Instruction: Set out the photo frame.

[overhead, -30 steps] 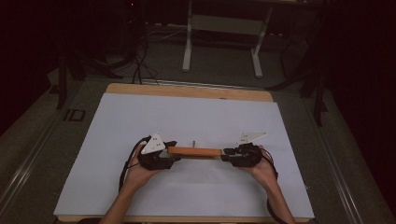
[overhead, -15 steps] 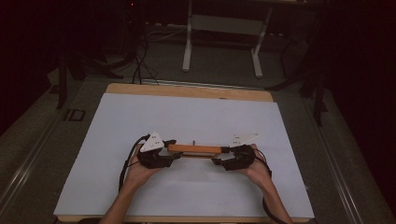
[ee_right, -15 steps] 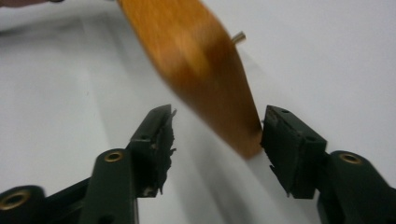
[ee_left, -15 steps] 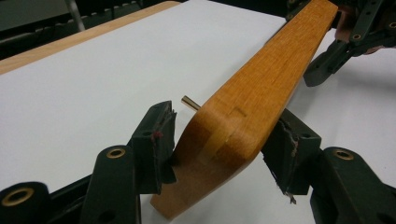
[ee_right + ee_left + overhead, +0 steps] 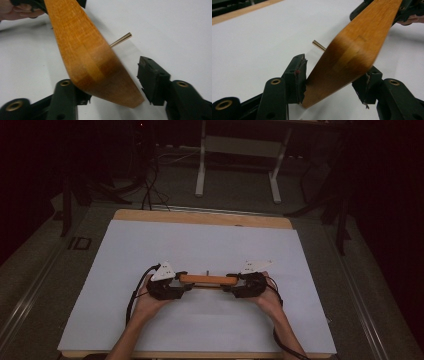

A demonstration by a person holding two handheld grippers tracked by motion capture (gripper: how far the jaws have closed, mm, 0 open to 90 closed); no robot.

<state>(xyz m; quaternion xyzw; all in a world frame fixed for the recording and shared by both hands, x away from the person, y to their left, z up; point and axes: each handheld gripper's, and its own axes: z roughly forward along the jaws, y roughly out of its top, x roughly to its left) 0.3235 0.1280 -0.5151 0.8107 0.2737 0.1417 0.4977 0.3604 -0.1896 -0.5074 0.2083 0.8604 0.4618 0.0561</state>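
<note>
Wooden board [image 5: 208, 280] spans between grippers near table [image 5: 200, 240] centre, left gripper [image 5: 172, 289] at 9 o'clock clamping its end, right gripper [image 5: 239, 289] at 3 o'clock parted around the other

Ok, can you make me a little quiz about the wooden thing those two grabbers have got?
1. True or false: the wooden bar lies alone on the white table, with nothing touching it.
2. What sticks out of the bar's side? A) a brass pin B) a blue string C) a red button
3. Fill the gap: one jaw of the ___ gripper stands clearly apart from the wood.

Key
1. False: the left gripper clamps one end, and the other end sits between the jaws of the right gripper.
2. A
3. right
</note>
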